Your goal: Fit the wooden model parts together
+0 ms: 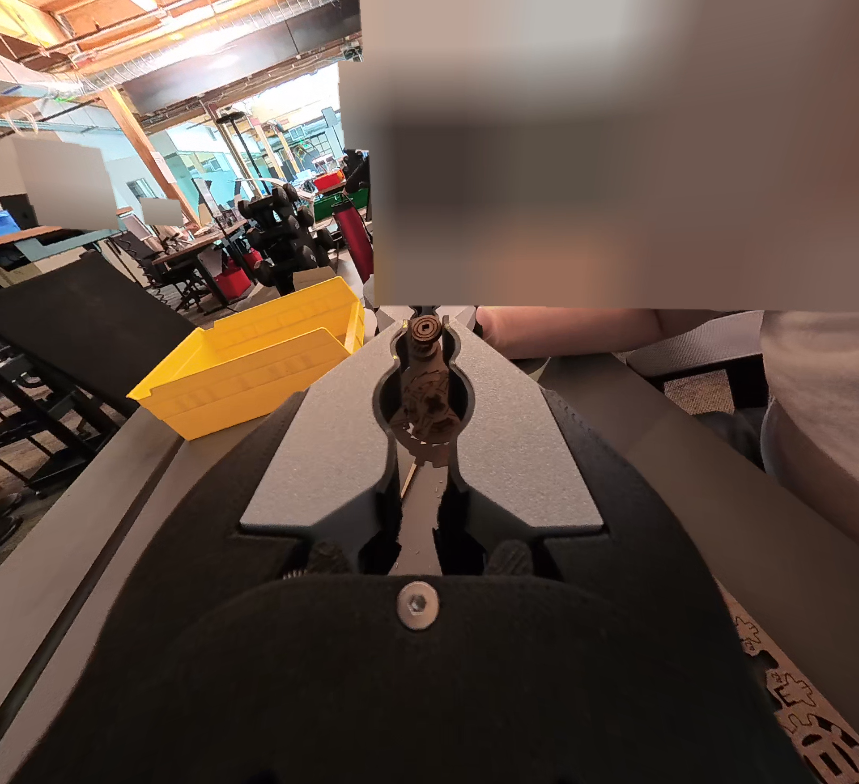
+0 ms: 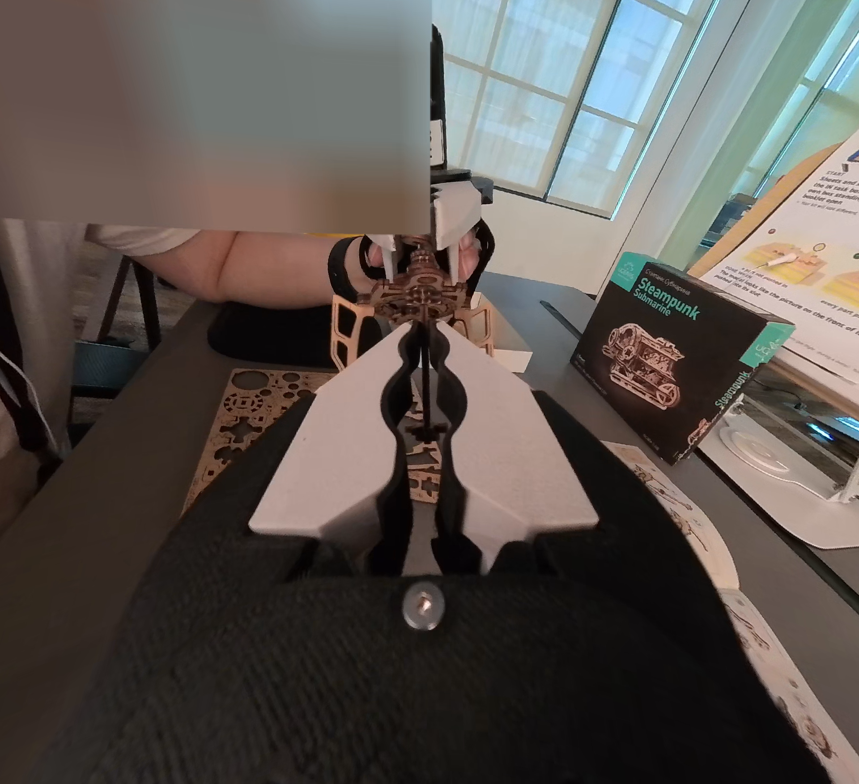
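Observation:
The wooden model assembly, a dark gear-like core with two pale cut-out wings, hangs above the table between both grippers. My right gripper is shut on a thin flat wooden plate seen edge-on that runs into the assembly. My left gripper is shut on the assembly from the opposite side, with a round wooden hub at its tips and an ornate flat part between its fingers. In the right wrist view the left gripper faces me from the far side.
A yellow bin stands on the grey table to the left. A wooden part sheet lies under the right gripper, with a black mat behind it. The kit box, a booklet and an instruction board are at the right. A person's arm is behind.

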Motion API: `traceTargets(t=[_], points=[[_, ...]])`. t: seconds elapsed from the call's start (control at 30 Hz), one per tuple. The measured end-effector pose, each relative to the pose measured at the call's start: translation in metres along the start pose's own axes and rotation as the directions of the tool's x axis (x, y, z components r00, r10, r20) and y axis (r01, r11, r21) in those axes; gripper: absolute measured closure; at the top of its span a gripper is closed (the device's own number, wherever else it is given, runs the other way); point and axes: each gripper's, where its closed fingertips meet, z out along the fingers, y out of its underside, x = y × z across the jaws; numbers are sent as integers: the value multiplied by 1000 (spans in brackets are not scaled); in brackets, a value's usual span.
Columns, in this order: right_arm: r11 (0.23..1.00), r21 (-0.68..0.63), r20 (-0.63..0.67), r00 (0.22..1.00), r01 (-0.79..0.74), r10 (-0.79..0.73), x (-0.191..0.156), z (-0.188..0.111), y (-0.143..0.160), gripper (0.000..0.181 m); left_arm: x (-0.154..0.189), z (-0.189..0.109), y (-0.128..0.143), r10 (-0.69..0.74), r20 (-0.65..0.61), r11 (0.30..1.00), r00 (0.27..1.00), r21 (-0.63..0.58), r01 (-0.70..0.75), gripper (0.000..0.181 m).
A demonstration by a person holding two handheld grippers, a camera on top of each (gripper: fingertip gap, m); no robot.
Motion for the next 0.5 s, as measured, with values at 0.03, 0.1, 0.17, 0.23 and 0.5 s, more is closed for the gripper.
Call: traceTargets(t=[0.03,0.1,0.17,0.23,0.5], points=[[1000,-2,0,1000,-6,6,0,0,0,180,0,0,0,0,3,1000,1000,2,0,170],[1000,-5,0,1000,-12,12,0,1,1,180,-2,0,1,10,13,1000,1000,2,-10,170],[1000,-8,0,1000,-12,12,0,1,1,180,-2,1,1,35,26,999,999,0,-35,170],[1000,-5,-1,1000,-11,11,0,1,0,181,-2,1,-1,66,40,998,997,3,-66,170],[999,1,31,998,-48,48,-4,2,0,180,0,0,-1,86,35,996,996,7,-86,170]])
